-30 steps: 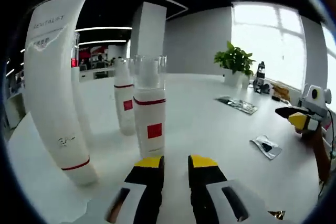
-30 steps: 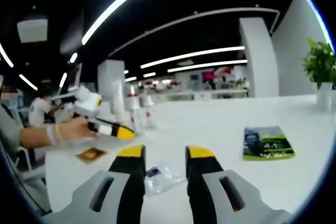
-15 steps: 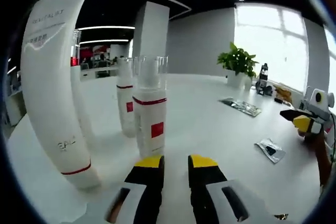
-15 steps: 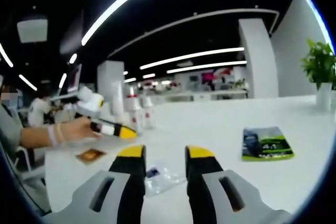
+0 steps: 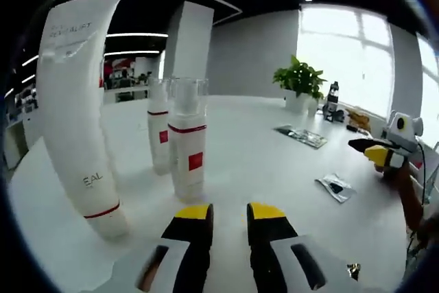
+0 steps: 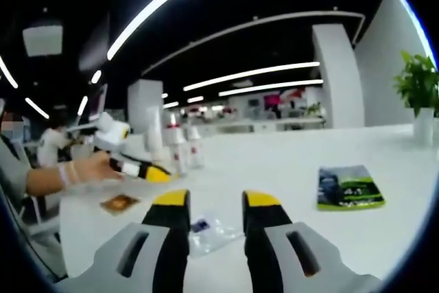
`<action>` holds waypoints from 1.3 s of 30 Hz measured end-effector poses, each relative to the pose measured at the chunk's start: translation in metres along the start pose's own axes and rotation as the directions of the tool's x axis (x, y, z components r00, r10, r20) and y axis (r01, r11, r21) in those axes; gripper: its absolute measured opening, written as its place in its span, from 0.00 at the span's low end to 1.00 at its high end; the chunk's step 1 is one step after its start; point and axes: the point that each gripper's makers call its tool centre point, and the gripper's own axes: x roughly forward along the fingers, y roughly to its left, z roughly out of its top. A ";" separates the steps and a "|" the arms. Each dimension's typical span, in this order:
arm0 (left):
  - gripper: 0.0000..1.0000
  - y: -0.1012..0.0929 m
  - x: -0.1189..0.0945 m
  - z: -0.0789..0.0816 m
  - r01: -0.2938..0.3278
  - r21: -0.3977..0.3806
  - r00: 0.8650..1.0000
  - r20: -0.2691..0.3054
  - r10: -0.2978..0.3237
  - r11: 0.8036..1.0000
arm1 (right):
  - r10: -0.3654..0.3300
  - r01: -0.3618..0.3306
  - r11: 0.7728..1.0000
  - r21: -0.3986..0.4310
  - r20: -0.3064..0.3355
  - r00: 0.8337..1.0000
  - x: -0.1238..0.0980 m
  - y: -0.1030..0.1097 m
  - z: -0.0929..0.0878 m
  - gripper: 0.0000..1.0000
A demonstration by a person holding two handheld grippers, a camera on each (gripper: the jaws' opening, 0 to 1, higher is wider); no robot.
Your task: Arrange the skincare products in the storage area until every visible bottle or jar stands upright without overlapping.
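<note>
A tall white tube point(image 5: 79, 114) stands upright on its cap at the left of the left gripper view. Beside it stand two white bottles with clear caps and red squares, a near bottle point(image 5: 187, 145) and a far bottle point(image 5: 159, 132). They stand apart and none overlap. My left gripper point(image 5: 230, 214) is open and holds nothing, a short way in front of the near bottle. My right gripper point(image 6: 214, 200) is open above a clear sachet point(image 6: 209, 228). In the right gripper view the left gripper point(image 6: 140, 168) is held in a hand beside the bottles point(image 6: 177, 149).
On the white table point(image 5: 260, 169) lie a clear sachet point(image 5: 334, 187) and a dark leaflet point(image 5: 300, 135). The right gripper point(image 5: 374, 152) shows at the right edge. A brown sachet point(image 6: 119, 203) and a green leaflet point(image 6: 350, 186) lie nearby. A potted plant point(image 5: 298, 80) stands at the back.
The left gripper has drawn back a little from the bottles, which look smaller now. In the right gripper view it has shifted slightly left. The right gripper has not moved.
</note>
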 end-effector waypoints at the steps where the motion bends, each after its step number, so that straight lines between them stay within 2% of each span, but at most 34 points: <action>1: 0.22 -0.002 -0.004 -0.001 0.005 0.018 1.000 -0.010 -0.005 1.000 | 0.002 -0.002 1.000 -0.001 -0.004 1.000 0.000 0.001 -0.001 0.28; 2: 0.24 -0.002 -0.009 0.000 -0.013 0.008 1.000 -0.009 0.013 1.000 | 0.006 -0.006 1.000 -0.002 -0.011 1.000 0.001 0.001 -0.002 0.28; 3: 0.25 -0.003 -0.012 0.001 -0.004 0.013 1.000 -0.007 0.004 1.000 | 0.007 -0.007 1.000 -0.003 -0.014 1.000 0.002 0.002 -0.003 0.28; 6: 0.34 -0.018 -0.024 0.002 0.098 -0.031 0.994 -0.038 -0.099 0.995 | 0.005 -0.005 1.000 -0.006 -0.016 1.000 0.002 0.001 -0.003 0.28; 7: 0.39 -0.022 -0.027 0.002 0.120 -0.023 0.991 -0.050 -0.121 0.993 | 0.002 -0.002 1.000 -0.006 -0.013 1.000 0.001 0.000 -0.003 0.28; 10: 0.44 -0.032 -0.034 -0.004 0.171 0.052 0.979 -0.123 -0.164 0.984 | -0.004 0.004 1.000 -0.003 -0.006 1.000 0.001 -0.001 -0.002 0.28; 13: 0.45 -0.036 -0.036 -0.007 0.159 0.076 0.977 -0.158 -0.146 0.984 | -0.006 0.006 1.000 -0.005 -0.011 1.000 0.001 -0.002 -0.003 0.28; 16: 0.45 -0.046 -0.043 -0.019 0.208 0.066 0.947 -0.262 -0.184 0.976 | -0.003 0.003 1.000 -0.006 -0.010 1.000 0.000 -0.002 -0.003 0.28; 20: 0.45 -0.054 -0.050 -0.020 0.228 0.087 0.929 -0.318 -0.190 0.970 | -0.003 0.003 1.000 -0.007 -0.007 1.000 0.000 -0.002 -0.002 0.28; 23: 0.45 -0.057 -0.055 -0.030 0.249 0.085 0.895 -0.401 -0.195 0.965 | -0.004 0.004 1.000 -0.007 -0.005 1.000 0.000 -0.001 -0.002 0.28; 26: 0.45 -0.054 -0.057 -0.047 0.242 0.138 0.864 -0.481 -0.149 0.961 | -0.007 0.007 1.000 -0.009 -0.002 1.000 -0.001 0.000 -0.002 0.27; 28: 0.45 -0.055 -0.056 -0.055 0.244 0.127 0.847 -0.511 -0.147 0.962 | -0.008 0.008 1.000 -0.010 -0.001 1.000 -0.001 0.000 -0.002 0.27; 29: 0.45 -0.056 -0.055 -0.056 0.243 0.118 0.844 -0.515 -0.149 0.963 | -0.009 0.009 1.000 -0.010 0.000 1.000 -0.002 0.001 -0.002 0.27; 30: 0.44 -0.060 -0.058 -0.057 0.255 0.100 0.835 -0.524 -0.167 0.962 | -0.009 0.009 1.000 -0.010 0.001 1.000 -0.002 0.001 -0.001 0.27; 31: 0.44 -0.059 -0.059 -0.054 0.251 0.114 0.845 -0.510 -0.160 0.961 | -0.009 0.009 1.000 -0.010 0.000 1.000 -0.002 0.001 -0.002 0.27; 36: 0.44 -0.064 -0.061 -0.053 0.270 0.110 0.829 -0.533 -0.173 0.956 | -0.009 0.009 1.000 -0.010 -0.003 1.000 -0.002 0.001 -0.002 0.27; 38: 0.44 -0.067 -0.061 -0.053 0.286 0.108 0.817 -0.546 -0.183 0.952 | -0.011 0.011 1.000 -0.010 -0.001 1.000 -0.002 0.001 -0.001 0.27; 39: 0.44 -0.067 -0.060 -0.053 0.272 0.107 0.818 -0.548 -0.172 0.956 | -0.011 0.011 1.000 -0.009 -0.001 1.000 -0.002 0.001 -0.001 0.27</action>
